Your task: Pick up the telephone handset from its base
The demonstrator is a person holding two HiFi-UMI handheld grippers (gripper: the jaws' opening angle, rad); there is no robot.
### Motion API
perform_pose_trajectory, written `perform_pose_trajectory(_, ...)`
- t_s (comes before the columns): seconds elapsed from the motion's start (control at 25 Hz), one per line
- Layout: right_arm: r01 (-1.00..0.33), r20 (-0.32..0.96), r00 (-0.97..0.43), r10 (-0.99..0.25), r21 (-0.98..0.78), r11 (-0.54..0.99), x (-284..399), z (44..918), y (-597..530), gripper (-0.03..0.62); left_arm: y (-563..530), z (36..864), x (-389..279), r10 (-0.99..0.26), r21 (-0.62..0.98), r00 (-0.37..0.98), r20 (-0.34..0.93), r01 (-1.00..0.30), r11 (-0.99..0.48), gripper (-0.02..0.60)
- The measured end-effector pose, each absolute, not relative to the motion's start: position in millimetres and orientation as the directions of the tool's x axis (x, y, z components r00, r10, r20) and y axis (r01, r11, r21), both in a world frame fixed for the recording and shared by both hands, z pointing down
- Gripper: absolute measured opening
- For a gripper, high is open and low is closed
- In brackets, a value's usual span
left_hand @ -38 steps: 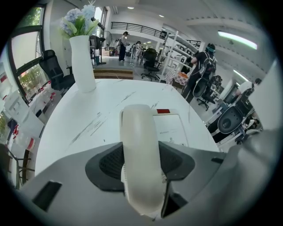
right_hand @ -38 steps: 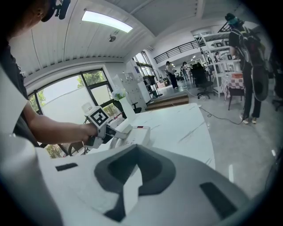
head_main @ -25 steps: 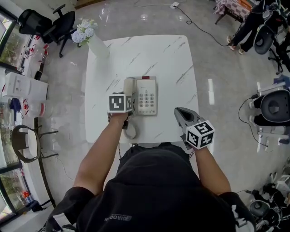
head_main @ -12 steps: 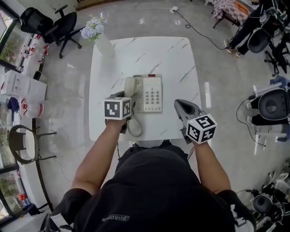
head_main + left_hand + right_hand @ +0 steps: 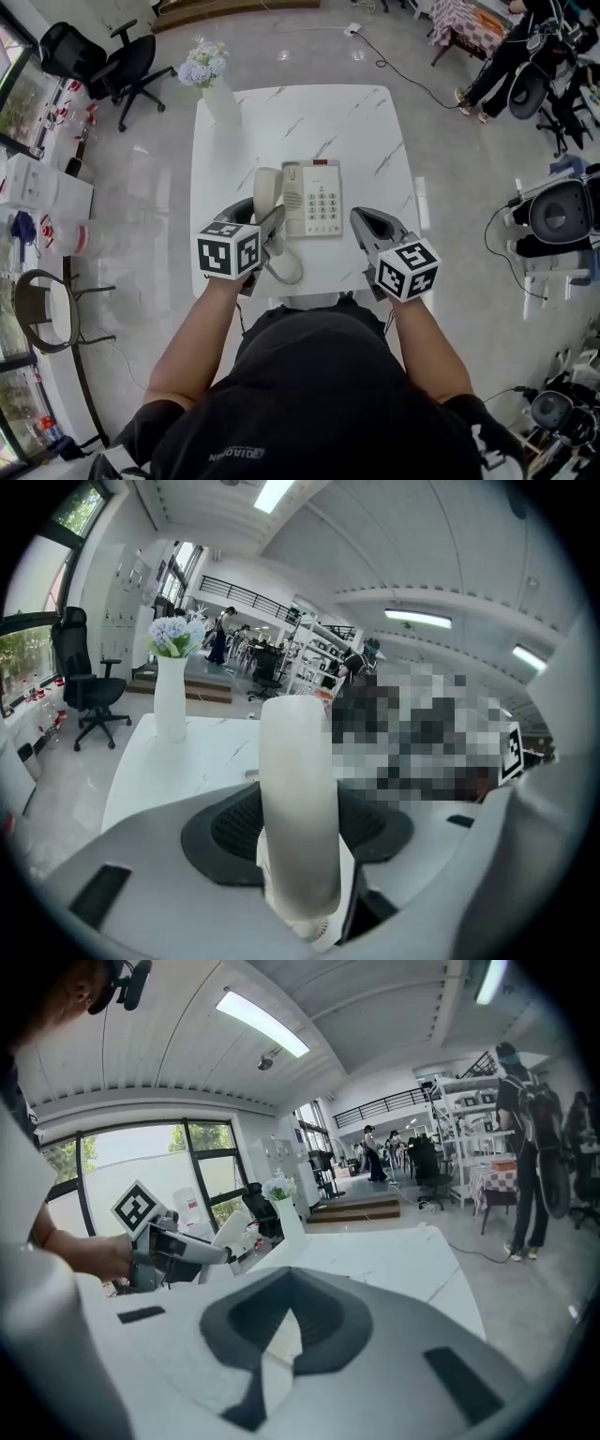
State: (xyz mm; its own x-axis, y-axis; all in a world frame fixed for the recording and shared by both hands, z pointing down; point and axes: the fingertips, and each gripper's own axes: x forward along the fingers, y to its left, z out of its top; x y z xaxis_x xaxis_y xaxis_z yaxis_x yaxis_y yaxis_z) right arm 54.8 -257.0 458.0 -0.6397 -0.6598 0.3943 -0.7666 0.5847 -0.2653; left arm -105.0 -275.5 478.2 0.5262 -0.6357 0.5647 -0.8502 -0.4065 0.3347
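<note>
The cream telephone handset (image 5: 267,190) is off its cradle and tilts up at the left of the phone base (image 5: 315,198). My left gripper (image 5: 265,228) is shut on its lower part. In the left gripper view the handset (image 5: 298,789) stands upright between the dark pads (image 5: 230,827). The coiled cord (image 5: 289,270) hangs from the handset to the table's near edge. My right gripper (image 5: 367,225) hovers to the right of the base with its jaws together and nothing in them. The right gripper view shows my left gripper (image 5: 178,1248) with the handset (image 5: 228,1230).
The phone sits on a white marble table (image 5: 352,122). A white vase of flowers (image 5: 214,86) stands at its far left corner. An office chair (image 5: 94,58) is off the table's far left. People and equipment are at the far right of the room.
My left gripper has risen and drawn back toward me, lifting the handset off the base and tilting it up. The right gripper has risen a little beside the base.
</note>
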Motion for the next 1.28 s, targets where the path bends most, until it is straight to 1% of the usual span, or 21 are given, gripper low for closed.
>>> perform_pose_trajectory(0.44,-0.796,0.362,-0.604,-0.710,-0.246,0.552,41,442,-248,0.002,-244,451,-134,-0.650,0.347,0.574,0.497,-0.819,-0.458,0.227)
perform_pose_trajectory(0.76,-0.806,0.369,-0.591,-0.717,-0.220,0.550,34,442,-235,0.002,-229,447,-157,-0.671,0.342,0.561,0.485,-0.828,-0.445,0.227)
perform_pose_trajectory(1.28,-0.824,0.372,-0.566,-0.736,-0.215,0.525,33,443,-222,0.002,-221,441,-158,-0.661,0.346,0.587,0.467,-0.809,-0.474,0.227)
